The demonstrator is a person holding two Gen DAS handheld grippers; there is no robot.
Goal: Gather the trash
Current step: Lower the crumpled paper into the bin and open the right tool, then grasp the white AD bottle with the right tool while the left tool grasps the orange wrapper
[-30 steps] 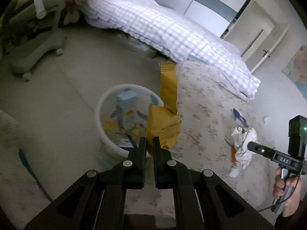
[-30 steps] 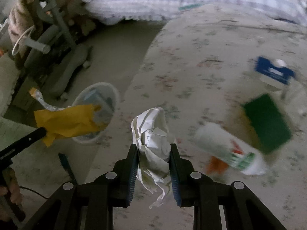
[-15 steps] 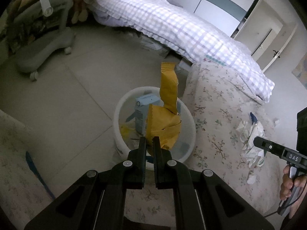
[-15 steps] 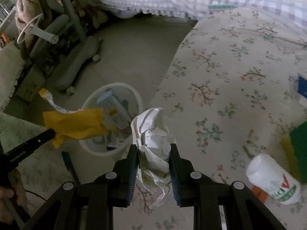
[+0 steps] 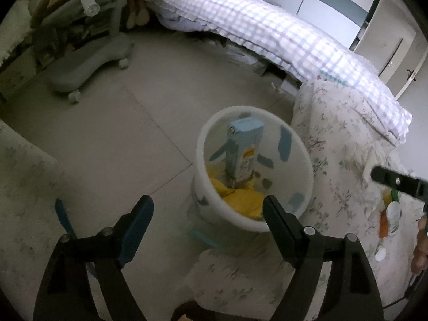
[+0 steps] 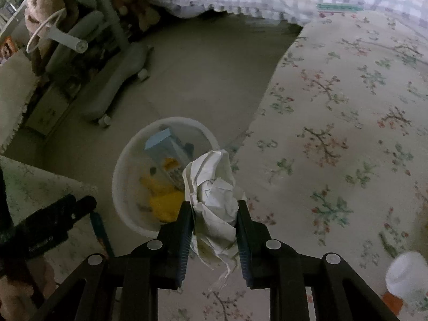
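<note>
A white round bin (image 5: 305, 157) stands on the floor by a floral rug; it also shows in the right wrist view (image 6: 117, 184). Inside lie a yellow wrapper (image 5: 244, 200) and an upright light-blue carton (image 5: 244, 144). My left gripper (image 5: 207, 210) is open and empty just above the bin's near rim. My right gripper (image 6: 215, 210) is shut on a crumpled white paper (image 6: 214, 190) and holds it beside the bin's right rim, over the rug edge. The right gripper's tip also shows in the left wrist view (image 5: 396, 180).
A white bottle (image 6: 408, 275) with an orange piece lies on the floral rug (image 6: 334, 123) at right; it also shows in the left wrist view (image 5: 392, 216). A grey wheeled chair base (image 5: 88, 64) stands on the tiled floor at back left. A checked quilt (image 5: 281, 34) hangs off the bed behind.
My left gripper opened and the yellow wrapper dropped into the bin. My right gripper carried the crumpled paper left, up to the bin's rim.
</note>
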